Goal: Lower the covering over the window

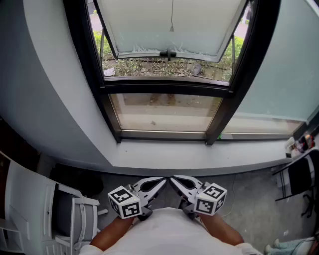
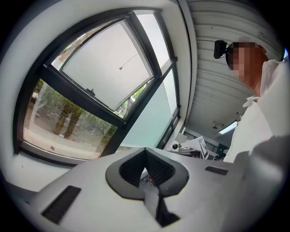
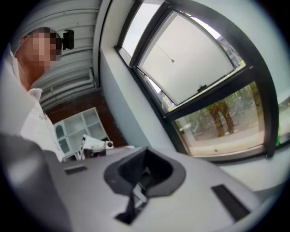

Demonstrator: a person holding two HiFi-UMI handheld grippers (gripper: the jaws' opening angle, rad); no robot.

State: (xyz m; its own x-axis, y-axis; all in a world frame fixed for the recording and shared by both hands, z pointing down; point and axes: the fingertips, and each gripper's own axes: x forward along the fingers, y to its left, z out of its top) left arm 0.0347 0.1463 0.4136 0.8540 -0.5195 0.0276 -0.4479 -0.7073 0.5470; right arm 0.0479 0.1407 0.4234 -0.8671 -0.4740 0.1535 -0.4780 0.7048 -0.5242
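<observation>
Closest in, low against the white shirt: left gripper [image 1: 160, 182] and right gripper [image 1: 174, 180], both pinched fully shut with nothing between the jaws, tips angled toward each other and almost meeting. Well apart from any part of the window.

Just past them, a strip of grey floor, then the pale sill [image 1: 199, 152]. Above that, the dark-framed window: a clear lower pane [image 1: 164, 112], then a frosted upper sash [image 1: 149, 25] tilted outward, with a small dark handle [image 1: 168, 53] on its bottom rail.

Farthest and highest, the task's thing: a thin pull cord [image 1: 172, 15] ending in a small toggle, hanging at mid-window in front of the frosted sash. No covering itself in view; presumably rolled up above the top edge.

Seemingly not yet begun. To do the reach well:
- Lift one gripper only and spread its jaws before arriving, not at the cord.
- Come at the cord from the side and close just above the toggle, so the toggle stops any slip.
- Draw straight down, slow and steady, not toward the body.
- Stay clear of the sash handle below.
</observation>
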